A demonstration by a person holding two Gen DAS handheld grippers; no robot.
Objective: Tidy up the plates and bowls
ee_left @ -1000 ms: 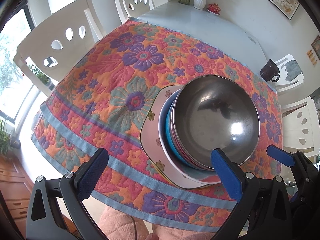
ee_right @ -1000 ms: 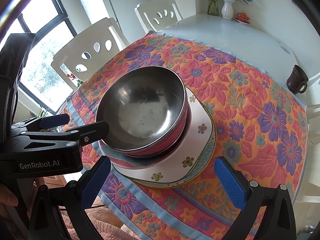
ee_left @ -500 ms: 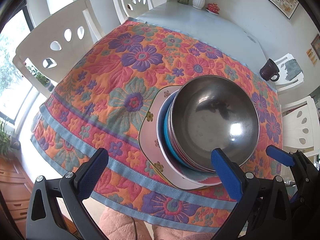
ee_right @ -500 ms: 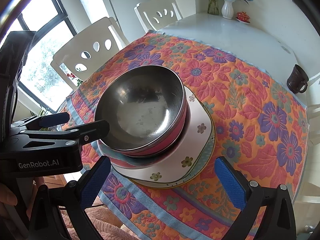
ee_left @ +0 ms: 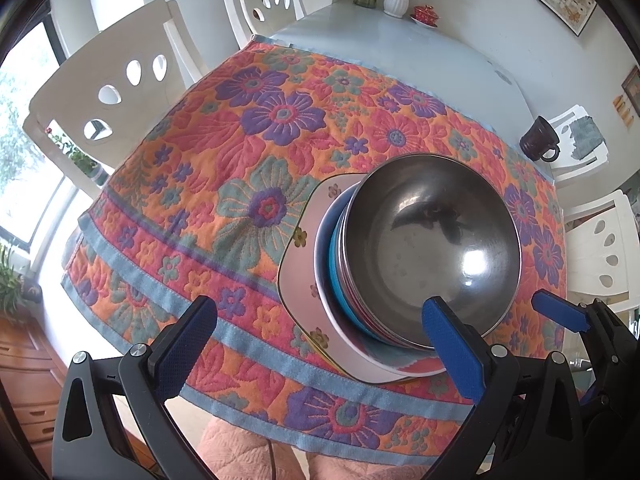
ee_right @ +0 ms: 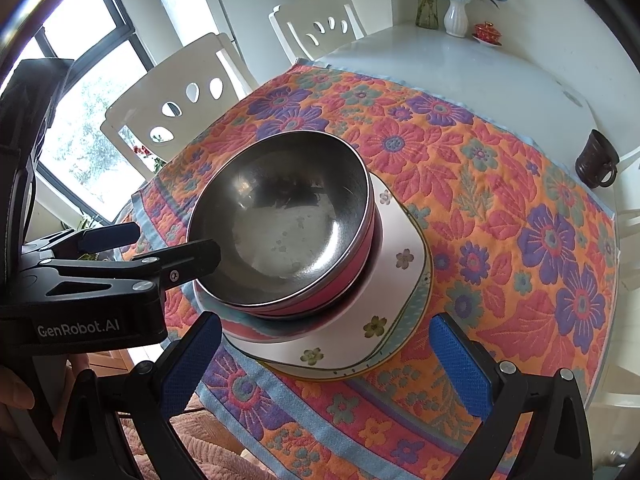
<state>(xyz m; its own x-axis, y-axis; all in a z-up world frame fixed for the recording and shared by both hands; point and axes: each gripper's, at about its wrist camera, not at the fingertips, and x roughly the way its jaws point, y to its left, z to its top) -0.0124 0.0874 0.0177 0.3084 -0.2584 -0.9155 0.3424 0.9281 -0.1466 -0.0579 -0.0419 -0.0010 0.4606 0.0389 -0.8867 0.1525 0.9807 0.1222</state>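
Bowl stack (ee_left: 432, 248) btwn both open tongs.

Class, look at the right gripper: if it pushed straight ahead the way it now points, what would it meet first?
Most likely the stack of dishes: the right gripper, jaws open, points at the white plate under the steel bowl. Depth is unclear.

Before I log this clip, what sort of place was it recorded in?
Most likely a home dining area. A table with a floral cloth is ringed by white chairs, a stack of bowls and plates sits on it, and a vase of flowers stands at the far edge.
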